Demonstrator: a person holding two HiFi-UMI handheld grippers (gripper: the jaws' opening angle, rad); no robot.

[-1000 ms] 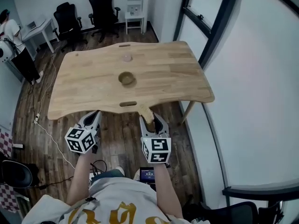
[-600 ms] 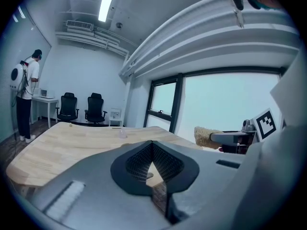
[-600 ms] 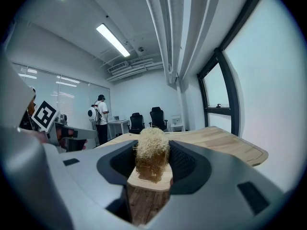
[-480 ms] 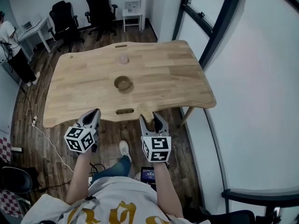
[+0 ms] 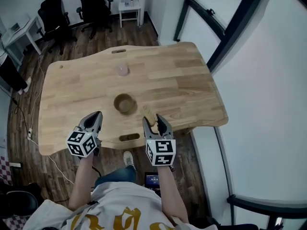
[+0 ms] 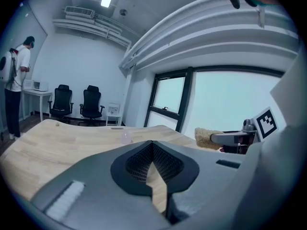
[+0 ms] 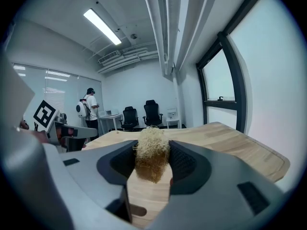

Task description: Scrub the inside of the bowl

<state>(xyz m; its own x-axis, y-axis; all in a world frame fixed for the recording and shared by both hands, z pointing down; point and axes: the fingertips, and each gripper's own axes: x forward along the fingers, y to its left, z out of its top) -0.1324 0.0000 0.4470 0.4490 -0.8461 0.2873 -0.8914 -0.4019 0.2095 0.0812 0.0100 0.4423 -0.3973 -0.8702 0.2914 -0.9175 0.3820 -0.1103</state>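
A brown wooden bowl (image 5: 124,103) stands upright near the middle of the wooden table (image 5: 182,85). My right gripper (image 5: 153,120) is shut on a tan fibrous scrubber (image 5: 149,114), just right of the bowl and nearer the table's front edge. In the right gripper view the scrubber (image 7: 151,155) fills the gap between the jaws of the right gripper (image 7: 151,153). My left gripper (image 5: 95,119) hangs over the front edge, left of the bowl, shut and empty. The left gripper (image 6: 152,146) shows closed jaws in its own view, which hide the bowl.
A small pale pink object (image 5: 123,70) lies on the table beyond the bowl. The table has slots near its front (image 5: 128,138) and back edges. Office chairs (image 5: 91,4), a white stool and a desk stand behind; a person (image 7: 89,110) is at the far desk. Windows run along the right.
Both grippers have advanced from in front of the table to over its front edge, and the bowl is now much closer. The scrubber stays clamped in the right gripper.
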